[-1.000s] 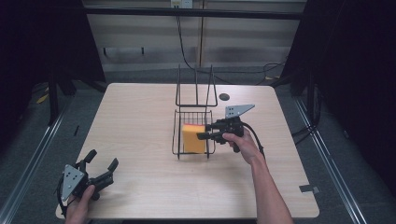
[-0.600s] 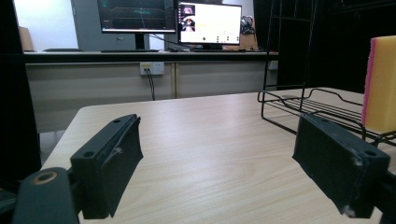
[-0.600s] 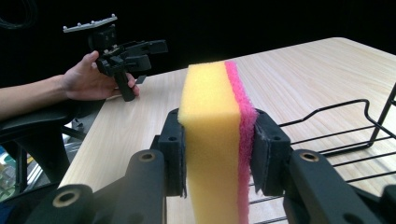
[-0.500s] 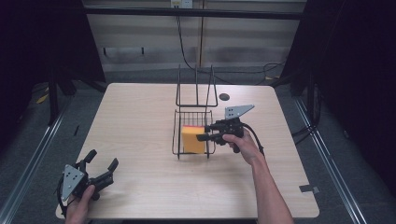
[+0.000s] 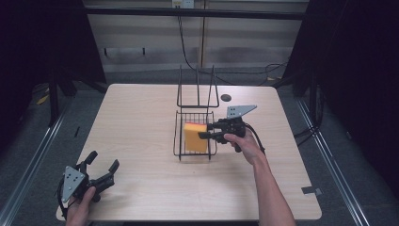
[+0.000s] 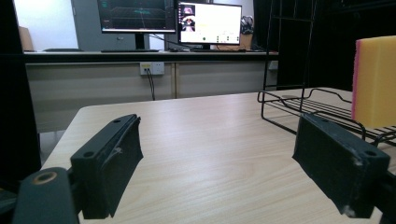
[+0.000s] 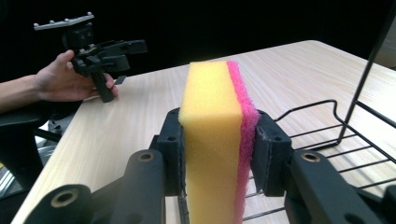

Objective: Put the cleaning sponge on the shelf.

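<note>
A yellow sponge with a pink scouring side (image 5: 195,137) stands on edge over the black wire rack (image 5: 179,141) at the table's middle. My right gripper (image 5: 203,131) reaches in from the right and is shut on the sponge (image 7: 215,140), its pads pressing both faces. In the left gripper view the sponge (image 6: 375,79) rises at the far right above the rack (image 6: 299,100). My left gripper (image 5: 101,165) rests at the table's front left corner, held in a hand, jaws wide open with nothing between them (image 6: 217,158).
The rack's tall wire back (image 5: 197,89) rises behind the basket. A small dark disc (image 5: 226,97) lies on the table behind the right gripper. A desk with monitors (image 6: 170,21) stands beyond the far edge. Bare wood (image 5: 136,122) spreads left of the rack.
</note>
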A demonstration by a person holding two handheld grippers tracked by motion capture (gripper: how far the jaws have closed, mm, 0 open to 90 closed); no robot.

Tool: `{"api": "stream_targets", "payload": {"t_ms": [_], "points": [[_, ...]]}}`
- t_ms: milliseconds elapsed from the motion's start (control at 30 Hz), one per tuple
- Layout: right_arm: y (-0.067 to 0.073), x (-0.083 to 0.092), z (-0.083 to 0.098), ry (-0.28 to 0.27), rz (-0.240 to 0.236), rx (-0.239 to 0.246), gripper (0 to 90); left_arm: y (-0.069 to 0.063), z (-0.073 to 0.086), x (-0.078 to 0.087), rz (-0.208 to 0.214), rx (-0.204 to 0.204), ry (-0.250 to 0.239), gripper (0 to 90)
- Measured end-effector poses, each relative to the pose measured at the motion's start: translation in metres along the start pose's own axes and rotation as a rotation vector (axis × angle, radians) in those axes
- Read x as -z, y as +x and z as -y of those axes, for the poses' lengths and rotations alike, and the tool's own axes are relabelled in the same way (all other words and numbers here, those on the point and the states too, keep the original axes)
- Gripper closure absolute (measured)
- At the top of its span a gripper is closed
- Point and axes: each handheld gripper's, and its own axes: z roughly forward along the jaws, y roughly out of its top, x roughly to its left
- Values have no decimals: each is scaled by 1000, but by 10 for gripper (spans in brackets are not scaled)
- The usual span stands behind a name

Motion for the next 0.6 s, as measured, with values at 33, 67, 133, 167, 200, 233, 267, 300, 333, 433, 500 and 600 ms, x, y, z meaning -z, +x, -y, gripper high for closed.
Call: {"api": "stream_targets", "payload": {"t_ms": [33,67,133,167,200,233,267,300,333,433,500,600], "points": [[-1,-1,1,-2,1,-1,610,0,0,0,0,0,0,148],[-1,-2,2,-2,2,-3,610,0,0,0,0,0,0,148],[-1,-4,4,4,-16,2,610,0,0,0,0,0,0,149],[-1,-4,4,4,-16,2,610,0,0,0,0,0,0,148],[0,-7,4,0,-33,-3,611,0,0,0,0,0,0,148],[0,-7,4,0,-44,-4,610,0,0,0,0,-1,0,149],[1,-7,4,4,-44,-3,610,0,0,0,0,-1,0,148],[1,-7,4,6,-43,-1,610,0,0,0,0,0,0,149],[1,-7,4,10,-46,5,607,0,0,0,0,0,0,149],[1,-5,5,16,-32,3,594,0,0,0,0,-1,0,148],[1,-5,4,35,-14,6,559,0,0,0,0,-1,0,148],[3,-5,3,57,7,5,496,0,0,0,0,-1,0,149]]}}
